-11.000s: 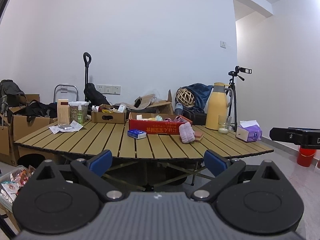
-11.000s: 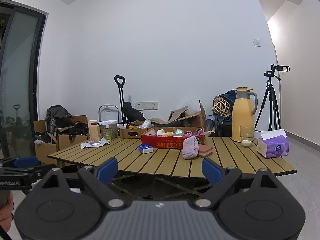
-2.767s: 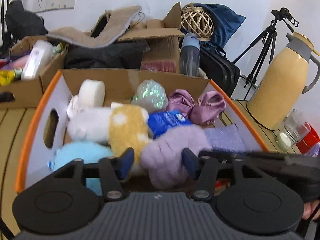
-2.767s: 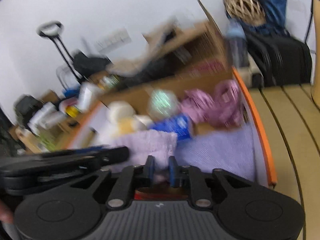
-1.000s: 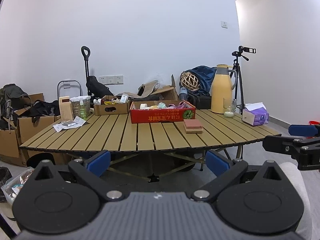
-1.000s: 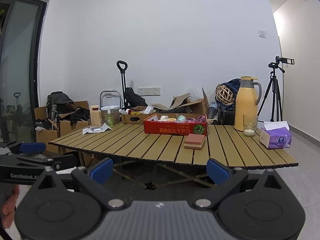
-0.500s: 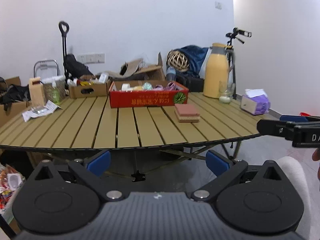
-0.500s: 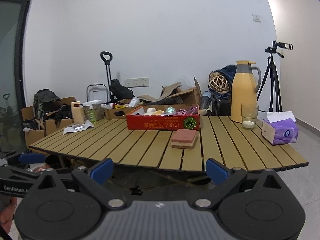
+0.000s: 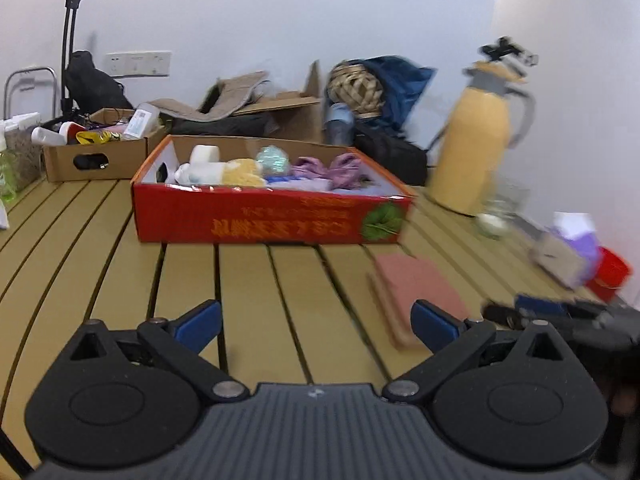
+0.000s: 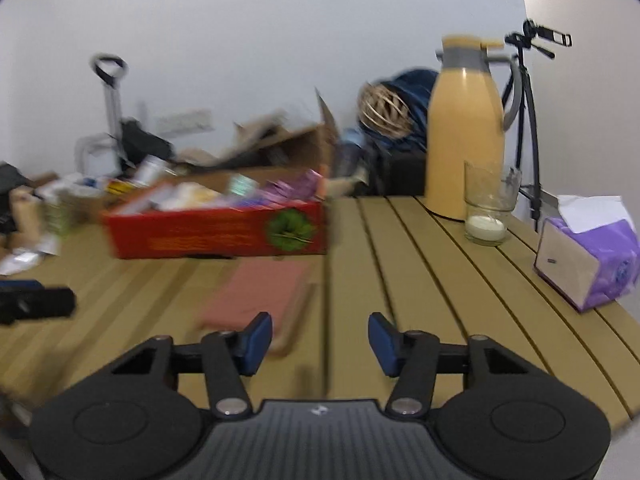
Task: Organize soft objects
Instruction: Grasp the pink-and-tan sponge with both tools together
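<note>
Step in hand: approach to pink sponge stack (image 10: 256,294), lying on desk (image 10: 420,280) just before red box (image 10: 216,232). Right claw (image 10: 320,338) closing, nothing between pads; left claw (image 9: 316,320) spread wide, empty. Next judged: sponge gripped, placed in box.

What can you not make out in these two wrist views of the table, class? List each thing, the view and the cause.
- Pink sponge, right wrist view: motion blur smears its edges.
- Red box, left wrist view: its front wall hides the lower parts of the soft things inside.
- Print on the red box, right wrist view: blurred, unreadable.
- Tissue pack, left wrist view: blurred.
</note>
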{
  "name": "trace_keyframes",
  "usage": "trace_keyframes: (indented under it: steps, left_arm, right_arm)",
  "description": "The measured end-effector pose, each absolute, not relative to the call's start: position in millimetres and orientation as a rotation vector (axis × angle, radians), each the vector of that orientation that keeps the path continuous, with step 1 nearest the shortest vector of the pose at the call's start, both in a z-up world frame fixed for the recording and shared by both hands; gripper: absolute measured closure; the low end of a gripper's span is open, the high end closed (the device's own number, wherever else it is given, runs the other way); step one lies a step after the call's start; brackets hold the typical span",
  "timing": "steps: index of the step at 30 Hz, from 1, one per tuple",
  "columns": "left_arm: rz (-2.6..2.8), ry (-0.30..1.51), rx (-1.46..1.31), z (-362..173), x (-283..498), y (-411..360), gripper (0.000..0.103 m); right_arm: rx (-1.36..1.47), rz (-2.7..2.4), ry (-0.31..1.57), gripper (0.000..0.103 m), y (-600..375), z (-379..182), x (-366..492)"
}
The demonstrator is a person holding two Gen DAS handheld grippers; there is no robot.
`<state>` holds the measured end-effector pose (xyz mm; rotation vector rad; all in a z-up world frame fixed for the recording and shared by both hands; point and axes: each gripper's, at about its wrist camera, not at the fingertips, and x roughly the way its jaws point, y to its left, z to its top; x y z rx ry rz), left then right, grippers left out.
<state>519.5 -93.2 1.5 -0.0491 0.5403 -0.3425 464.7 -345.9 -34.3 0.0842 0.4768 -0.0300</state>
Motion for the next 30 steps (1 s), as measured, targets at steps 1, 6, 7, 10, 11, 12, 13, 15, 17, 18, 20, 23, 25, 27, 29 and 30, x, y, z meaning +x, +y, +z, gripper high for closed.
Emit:
trace_keyframes:
  steps: [1,6,7,10,11,12,13,15,17,18,20,23,25,27,29,30]
  left_arm:
    - [-0.319,0.522,-0.058,-1.8,530.4,-94.7,0.002]
    - [-0.256,0.535,-0.203,-7.9,557.8,-74.6,0.009]
    - [-0.259,0.530,-0.216,-5.7,557.1,-73.9,0.011]
    - [-0.309,0.517,-0.207,-8.0,557.2,-79.3,0.013]
    - [-0.320,0.539,-0.191,-12.4,563.4,-83.9,0.019]
    - [-0.325,0.558,-0.196,-16.1,571.2,-88.0,0.021]
    - [-0.334,0.580,-0.208,-19.4,580.0,-90.6,0.023]
    - [-0.381,0.623,-0.218,-25.7,597.7,-97.3,0.028]
    - [-0.438,0.695,-0.235,-34.6,613.1,-102.8,0.049]
    - [-0.464,0.725,-0.278,-37.9,618.1,-100.8,0.052]
    - [-0.499,0.763,-0.329,-36.4,619.1,-98.3,0.066]
    - [-0.521,0.758,-0.311,-36.4,614.4,-99.1,0.066]
    - [-0.522,0.752,-0.317,-39.5,613.1,-98.2,0.066]
    - [-0.527,0.754,-0.326,-40.3,612.8,-96.8,0.066]
    - [-0.527,0.749,-0.319,-38.8,610.9,-96.6,0.068]
    - [-0.525,0.742,-0.311,-37.4,607.5,-96.8,0.068]
  right_arm:
    - [0.082,-0.041,0.506,0.065,-345.9,-42.0,482.7]
    - [0.095,0.490,0.445,0.085,-298.0,-49.2,475.8]
    - [0.060,0.528,0.395,0.085,-292.4,-43.2,468.8]
    - [0.142,0.316,0.382,0.074,-322.0,-32.6,486.1]
    - [0.223,0.256,0.440,0.071,-337.5,-35.3,503.5]
    - [0.284,0.223,0.503,0.070,-347.6,-39.6,519.1]
    - [0.316,0.220,0.543,0.070,-351.3,-44.5,530.9]
    - [0.339,0.237,0.562,0.070,-345.8,-52.1,539.8]
    - [0.384,0.254,0.566,0.070,-341.4,-57.4,543.2]
    - [0.407,0.262,0.571,0.070,-341.2,-58.9,543.6]
    - [0.408,0.237,0.571,0.069,-335.9,-58.8,547.3]
    - [0.434,0.222,0.565,0.069,-338.4,-60.4,552.0]
    - [0.446,0.220,0.569,0.068,-339.8,-61.6,553.1]
    - [0.460,0.217,0.567,0.068,-339.8,-63.0,553.4]
    - [0.461,0.221,0.566,0.068,-340.1,-64.2,554.5]
    - [0.468,0.223,0.568,0.070,-341.0,-64.6,554.4]
